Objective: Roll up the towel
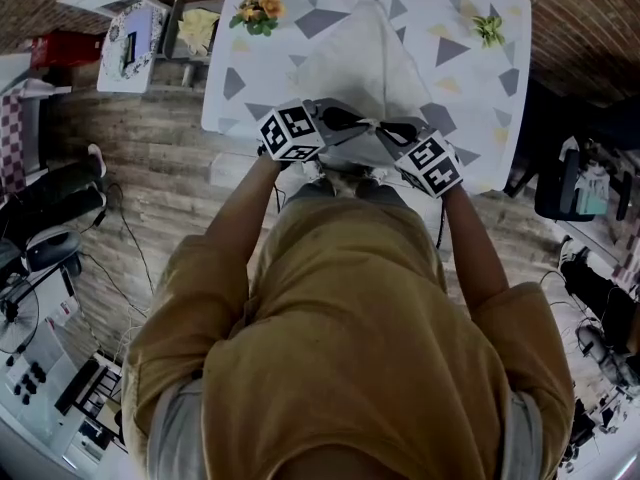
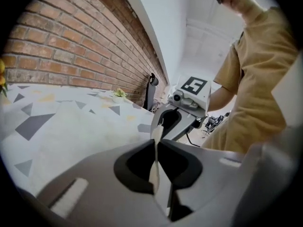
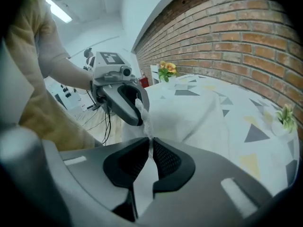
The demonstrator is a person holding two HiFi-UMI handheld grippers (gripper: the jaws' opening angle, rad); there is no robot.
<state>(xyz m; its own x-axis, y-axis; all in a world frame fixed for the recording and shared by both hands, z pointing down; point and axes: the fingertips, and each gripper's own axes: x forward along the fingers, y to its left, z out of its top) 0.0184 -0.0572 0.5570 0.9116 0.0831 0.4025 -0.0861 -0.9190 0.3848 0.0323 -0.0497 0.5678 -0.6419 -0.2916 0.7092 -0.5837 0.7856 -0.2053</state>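
Okay, both claws are clamped on the towel (image 1: 368, 60). The left claw (image 2: 156, 143) pinches a thin fold of cloth, jaws nearly together. The right claw (image 3: 150, 141) has the same grip. The claws face each other, tips close together, at the near edge of the desk (image 1: 232, 86). The rest of the towel lies spread on the desk beyond both claws. The flowers (image 1: 258, 10) are well past the left claw.
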